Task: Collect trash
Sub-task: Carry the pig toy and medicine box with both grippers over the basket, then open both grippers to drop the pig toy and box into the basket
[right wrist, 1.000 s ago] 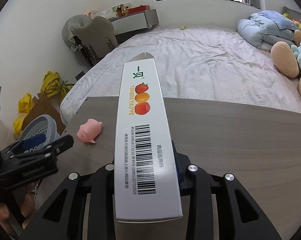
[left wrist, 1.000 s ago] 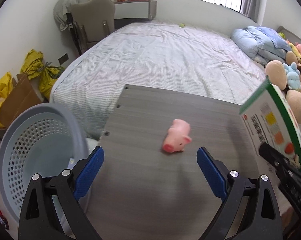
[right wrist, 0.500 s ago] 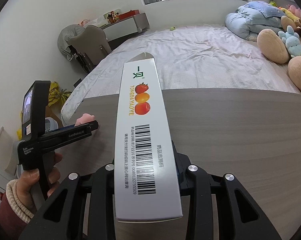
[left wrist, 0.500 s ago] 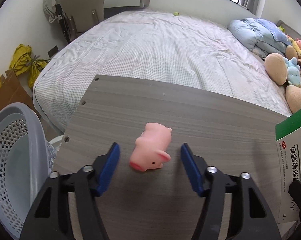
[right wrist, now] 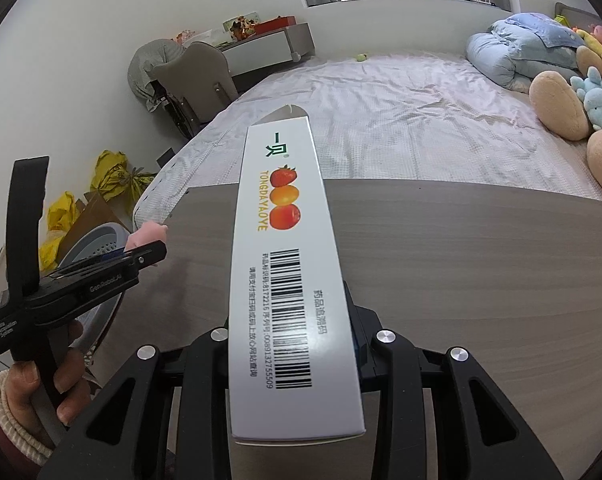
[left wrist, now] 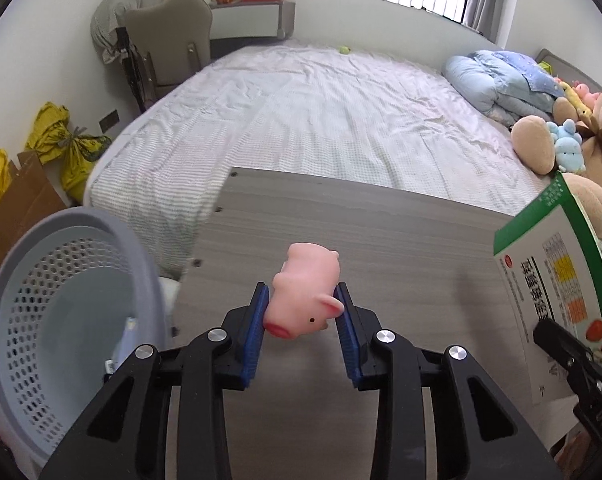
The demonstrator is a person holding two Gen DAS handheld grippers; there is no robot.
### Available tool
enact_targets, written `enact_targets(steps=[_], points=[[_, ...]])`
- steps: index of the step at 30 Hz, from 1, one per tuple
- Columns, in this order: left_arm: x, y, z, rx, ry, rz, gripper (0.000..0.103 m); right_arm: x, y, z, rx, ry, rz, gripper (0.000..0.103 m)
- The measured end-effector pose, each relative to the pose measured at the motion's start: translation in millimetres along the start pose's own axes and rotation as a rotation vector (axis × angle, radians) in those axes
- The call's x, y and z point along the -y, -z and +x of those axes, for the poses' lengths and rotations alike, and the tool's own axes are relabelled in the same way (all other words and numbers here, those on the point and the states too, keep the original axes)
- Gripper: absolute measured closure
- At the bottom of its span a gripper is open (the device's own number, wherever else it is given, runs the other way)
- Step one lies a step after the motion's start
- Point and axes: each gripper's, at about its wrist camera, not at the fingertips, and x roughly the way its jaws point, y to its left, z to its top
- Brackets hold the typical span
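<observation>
Left wrist view: left gripper (left wrist: 303,312) pinches the pink pig toy (left wrist: 304,299) at mid-body, over the near table (left wrist: 401,240); it looks soft and light; basket (left wrist: 33,300) stands left. Right wrist view: right gripper (right wrist: 289,332) clamps the medicine box (right wrist: 287,264) across its near end; likely light, crushable card.

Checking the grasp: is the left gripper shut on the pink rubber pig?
Shut on it: the left gripper has blue pads pressing both sides of the pink rubber pig.
</observation>
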Motion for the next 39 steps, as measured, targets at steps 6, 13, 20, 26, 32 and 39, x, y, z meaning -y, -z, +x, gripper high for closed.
enact_targets(steps=[6,13,20,26,32,39], points=[[-46,9,-34,0.040,-0.043,-0.032,0.070,-45,-5,7,-0.010,-0.038,-0.064,0.072],[-109,25,-59,0.081,-0.083,-0.079,0.070,-122,-16,19,-0.008,-0.100,-0.179,0.071],[-173,45,-60,0.056,-0.130,-0.168,0.070,-193,-25,46,-0.044,-0.185,-0.255,0.072],[-215,58,-61,0.042,-0.160,-0.221,0.070,-241,-19,72,-0.092,-0.221,-0.326,0.072],[-235,59,-58,0.034,-0.169,-0.238,0.069,-272,-8,95,-0.141,-0.247,-0.356,0.071],[-240,56,-57,0.036,-0.173,-0.245,0.069,-290,-4,109,-0.177,-0.242,-0.392,0.071]])
